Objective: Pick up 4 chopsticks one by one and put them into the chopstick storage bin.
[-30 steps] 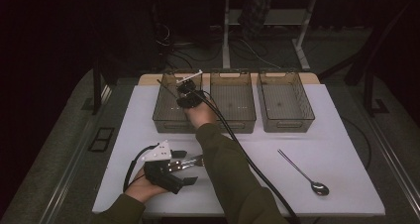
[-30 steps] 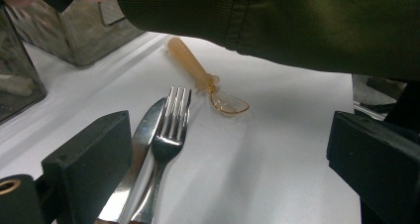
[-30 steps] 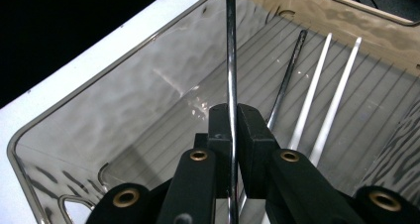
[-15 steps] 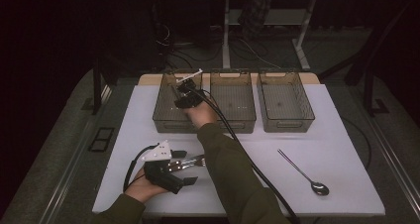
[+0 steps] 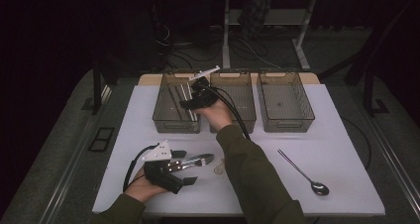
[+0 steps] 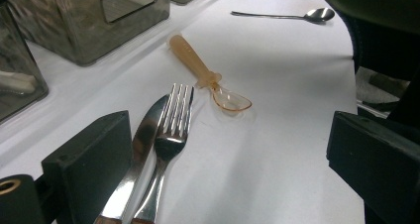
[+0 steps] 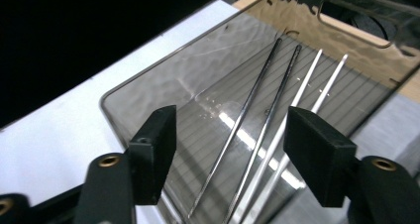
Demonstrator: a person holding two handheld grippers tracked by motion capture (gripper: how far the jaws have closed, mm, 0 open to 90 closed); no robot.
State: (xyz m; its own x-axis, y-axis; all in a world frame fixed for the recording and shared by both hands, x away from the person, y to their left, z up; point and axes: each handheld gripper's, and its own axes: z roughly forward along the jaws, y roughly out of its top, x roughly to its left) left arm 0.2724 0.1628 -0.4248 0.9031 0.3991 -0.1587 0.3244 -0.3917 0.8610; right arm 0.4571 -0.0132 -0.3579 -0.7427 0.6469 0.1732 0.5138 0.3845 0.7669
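near edge of bench (image 5: 346, 184): left gripper (image 5: 184, 167) rests released around one fork (image 6: 171, 135) and one knife (image 6: 136, 159); one amber spoon (image 6: 208, 78) and one steel spoon (image 5: 302, 172) lie beyond. far: right gripper (image 7: 230, 149) hovers released, tilted down over the leftmost of three trays (image 5: 171, 120), four chopsticks (image 7: 267, 130) lying in it.

In the left gripper view, the bottom edge is cutting off the handles of the fork (image 6: 168, 135) and the knife (image 6: 136, 159). In the right gripper view, the lower ends of the four thin rods (image 7: 270, 115) in the left bin (image 7: 148, 80) are running out of frame. In the high view, the person's sleeve (image 5: 257, 179) is hiding part of the amber plastic spoon (image 5: 218, 168).
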